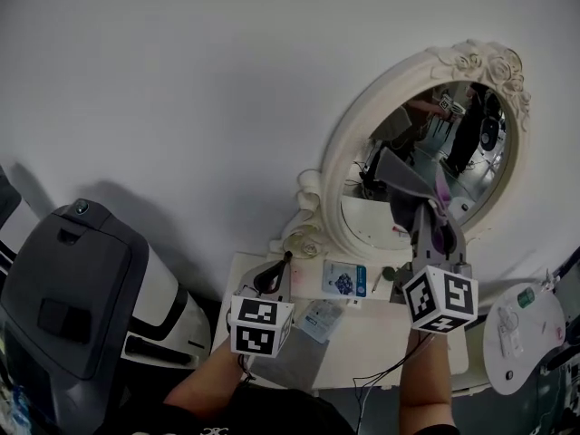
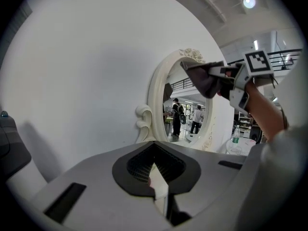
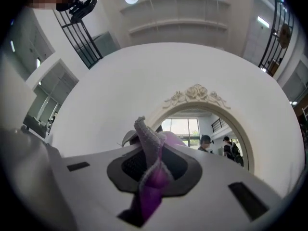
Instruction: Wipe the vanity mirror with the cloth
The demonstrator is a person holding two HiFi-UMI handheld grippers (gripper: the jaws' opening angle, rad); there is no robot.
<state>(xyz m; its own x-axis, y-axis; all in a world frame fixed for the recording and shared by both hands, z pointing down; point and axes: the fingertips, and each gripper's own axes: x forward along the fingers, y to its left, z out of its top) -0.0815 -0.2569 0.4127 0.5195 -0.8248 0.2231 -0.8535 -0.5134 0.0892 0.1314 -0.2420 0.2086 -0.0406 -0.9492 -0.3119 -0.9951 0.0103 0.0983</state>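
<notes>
An oval vanity mirror (image 1: 426, 152) in an ornate white frame stands on a white table (image 1: 381, 338) against the white wall. My right gripper (image 1: 433, 229) is shut on a purple-grey cloth (image 1: 408, 181), which is raised against the lower part of the glass. In the right gripper view the cloth (image 3: 153, 160) bunches up between the jaws in front of the mirror (image 3: 202, 129). My left gripper (image 1: 272, 281) hangs low at the table's left end, jaws together and holding nothing. The left gripper view shows the mirror (image 2: 185, 109) and the cloth (image 2: 204, 78) from the side.
A large black-and-white appliance (image 1: 72, 288) stands at the left of the table. Small packets (image 1: 344, 281) and a cable lie on the tabletop below the mirror. At the right is a round white side table (image 1: 521, 333) with small items.
</notes>
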